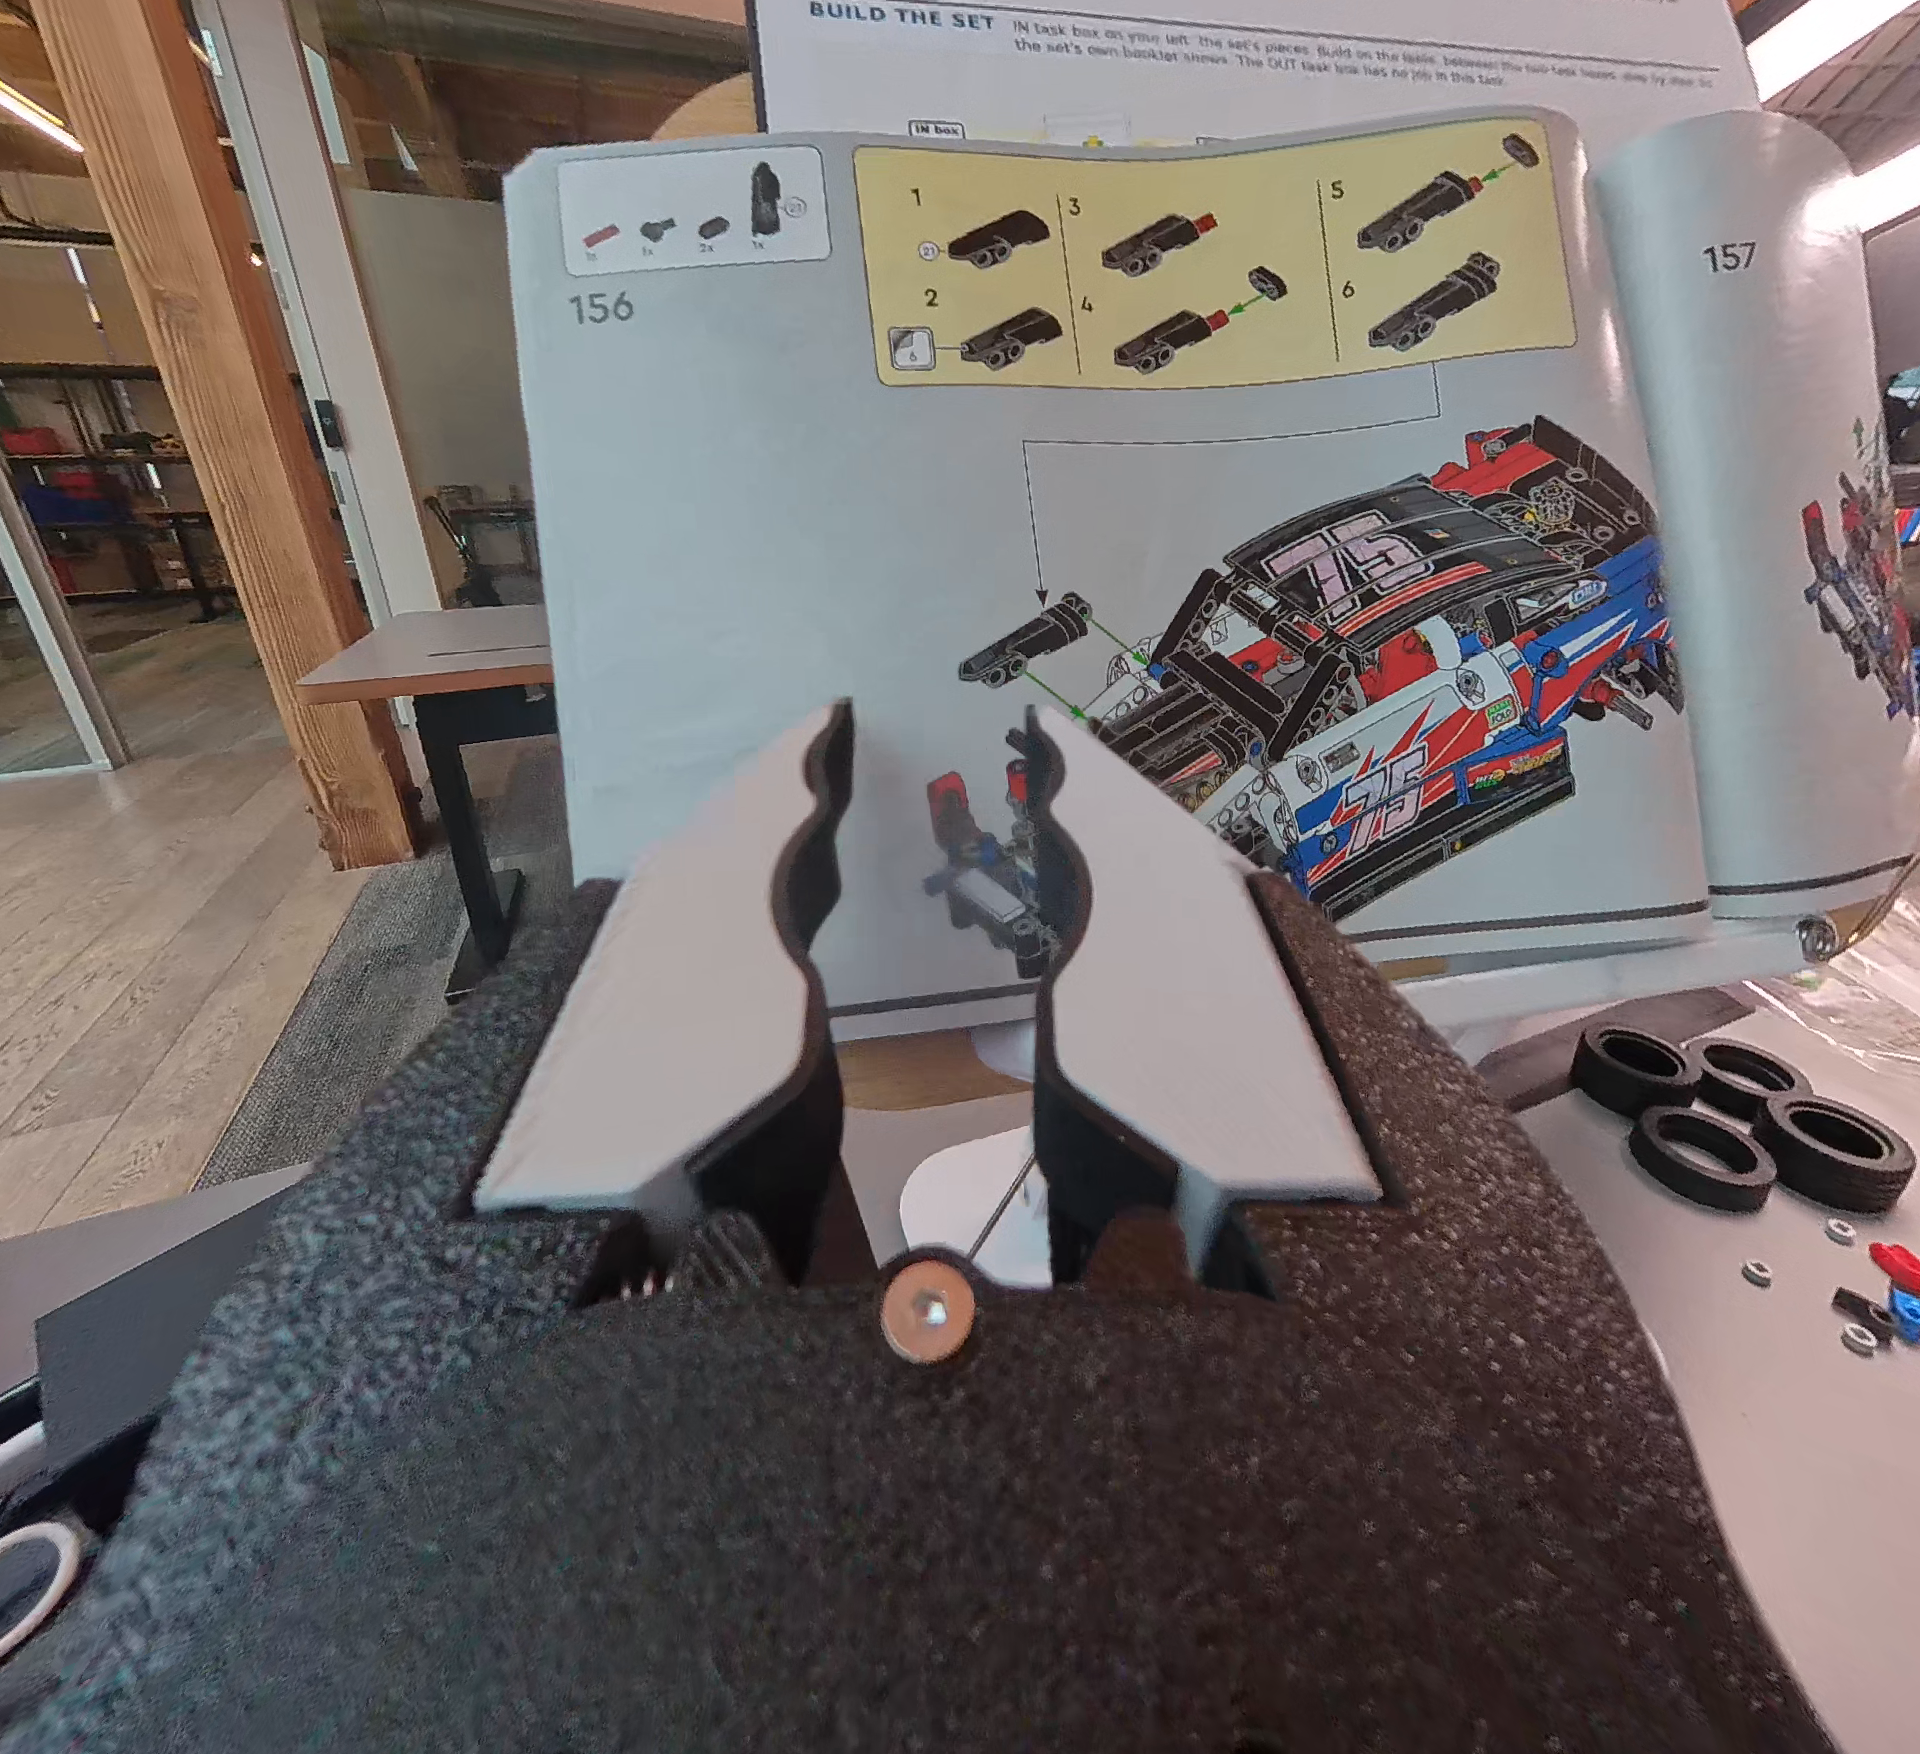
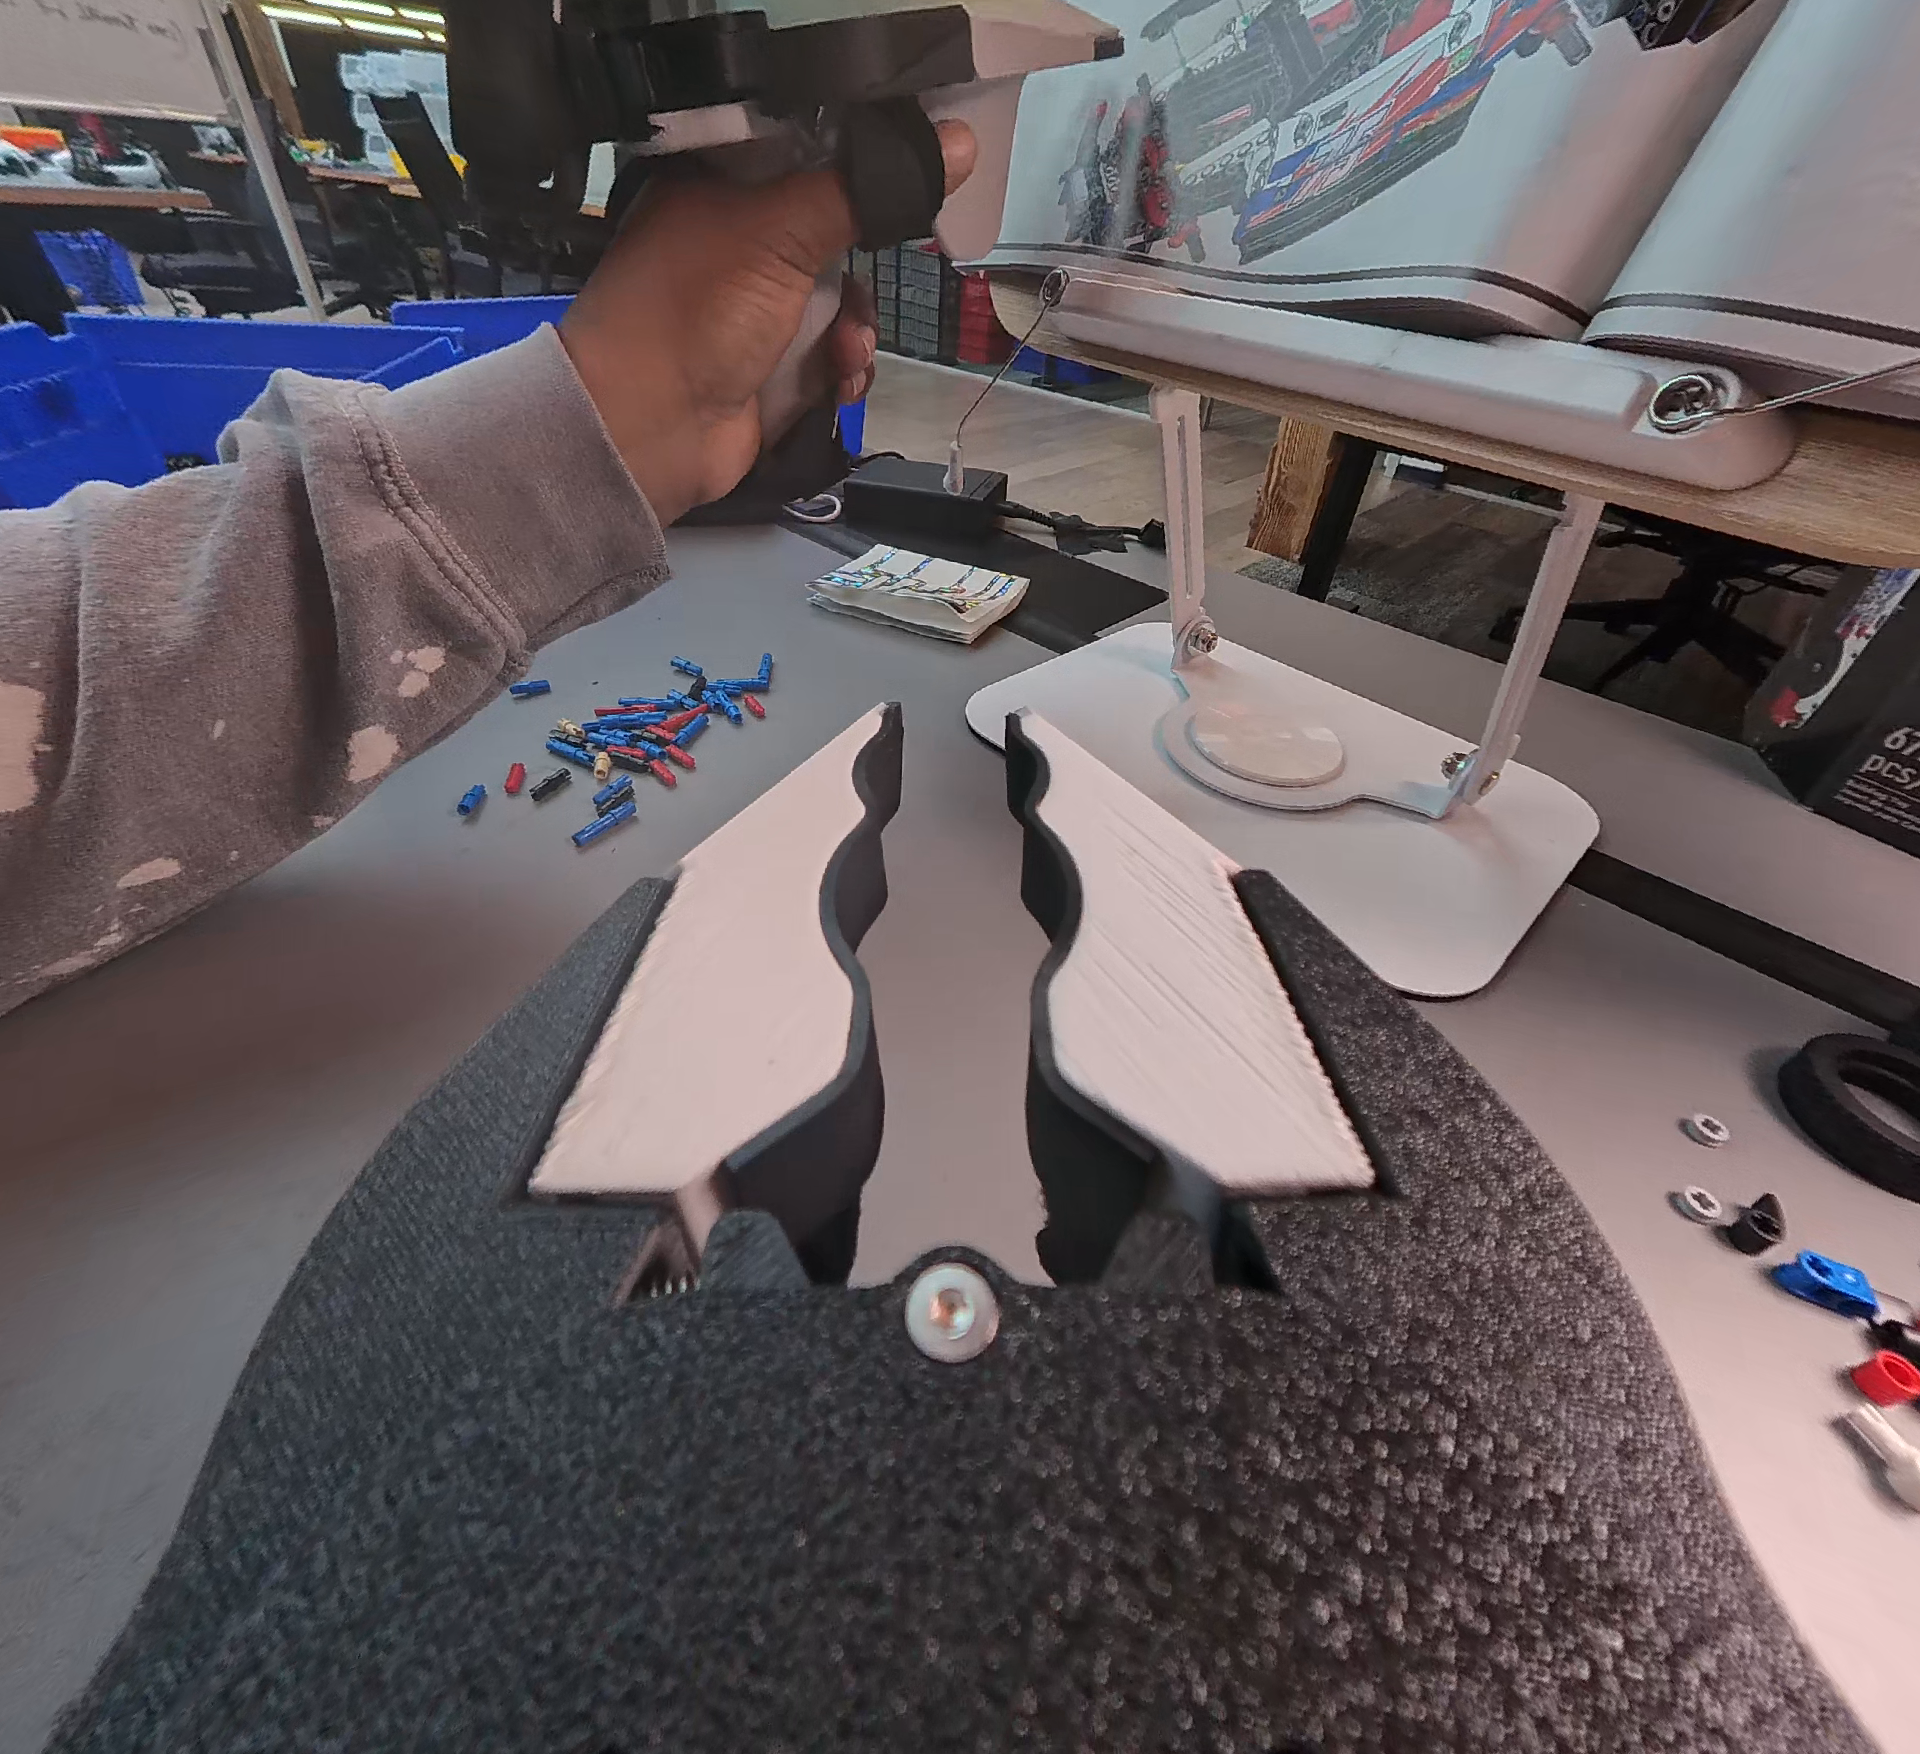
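Note:
My left gripper (image 1: 940, 717) is open and empty, raised in front of an open instruction booklet (image 1: 790, 509) that shows a red, white and blue race car. The booklet rests on a white stand. My right gripper (image 2: 954, 717) is open and empty, low over the grey table (image 2: 416, 956). It points at the stand's base (image 2: 1382, 873). A pile of small blue, red and black pins (image 2: 644, 733) lies just left of its fingertips. In the right wrist view the left gripper (image 2: 977, 177) shows farther off, held by a hand (image 2: 717, 333) in a grey sleeve, up by the booklet (image 2: 1351, 42).
Several black tyres (image 1: 1745, 1122) and small loose parts (image 1: 1870, 1299) lie right of the stand; they also show in the right wrist view (image 2: 1829, 1278). A folded sticker sheet (image 2: 914, 592), a black power brick (image 2: 925, 489) and blue bins (image 2: 208, 374) sit behind. A dark box (image 2: 1860, 717) stands at right. The grippers' ends are close to 25 cm from one another.

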`<act>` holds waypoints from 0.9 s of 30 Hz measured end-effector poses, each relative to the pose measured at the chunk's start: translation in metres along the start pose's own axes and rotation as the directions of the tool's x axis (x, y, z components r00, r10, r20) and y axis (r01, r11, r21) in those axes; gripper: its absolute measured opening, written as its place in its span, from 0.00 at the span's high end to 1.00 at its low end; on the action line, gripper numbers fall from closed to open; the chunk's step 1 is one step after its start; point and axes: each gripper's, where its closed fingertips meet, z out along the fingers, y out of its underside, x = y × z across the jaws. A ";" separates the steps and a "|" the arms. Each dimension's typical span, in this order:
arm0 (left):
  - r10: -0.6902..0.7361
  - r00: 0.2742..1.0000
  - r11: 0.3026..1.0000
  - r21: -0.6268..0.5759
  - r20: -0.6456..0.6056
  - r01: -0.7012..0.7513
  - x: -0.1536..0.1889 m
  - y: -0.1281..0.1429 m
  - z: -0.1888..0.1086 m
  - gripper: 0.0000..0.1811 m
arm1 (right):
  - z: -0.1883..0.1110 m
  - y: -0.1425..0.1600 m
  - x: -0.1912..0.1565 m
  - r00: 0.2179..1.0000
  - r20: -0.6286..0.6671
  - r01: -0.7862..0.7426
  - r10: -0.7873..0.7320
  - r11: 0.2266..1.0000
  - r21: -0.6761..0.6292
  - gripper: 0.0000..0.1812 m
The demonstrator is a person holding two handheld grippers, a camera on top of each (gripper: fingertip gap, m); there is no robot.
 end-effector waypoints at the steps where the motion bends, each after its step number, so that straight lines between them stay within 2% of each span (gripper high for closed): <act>1: -0.011 1.000 1.000 0.016 0.004 0.011 -0.001 -0.002 -0.001 0.76 | 0.000 0.000 0.000 1.000 0.000 0.000 0.000 1.000 0.000 0.90; 4: -0.030 0.999 0.999 0.044 -0.015 0.030 0.002 -0.005 -0.001 0.56 | 0.000 0.000 -0.001 1.000 0.003 0.003 -0.003 1.000 -0.003 0.90; 8: 0.004 0.999 1.000 -0.015 -0.044 -0.005 0.013 0.007 0.004 0.51 | 0.001 0.001 -0.003 1.000 0.007 0.013 -0.013 1.000 -0.005 0.91; 16: 0.131 0.991 0.989 -0.062 -0.008 -0.131 0.020 0.022 0.009 0.52 | 0.001 0.001 -0.003 1.000 0.012 0.013 -0.013 1.000 -0.009 0.91; 24: 0.136 0.991 0.988 -0.074 0.015 -0.134 0.017 0.026 0.009 0.62 | 0.002 0.003 -0.006 1.000 0.017 0.026 -0.025 1.000 -0.018 0.92; 27: 0.147 0.989 0.986 -0.078 0.008 -0.146 0.020 0.026 0.008 0.69 | 0.002 0.003 -0.006 0.999 0.017 0.027 -0.027 0.999 -0.021 0.92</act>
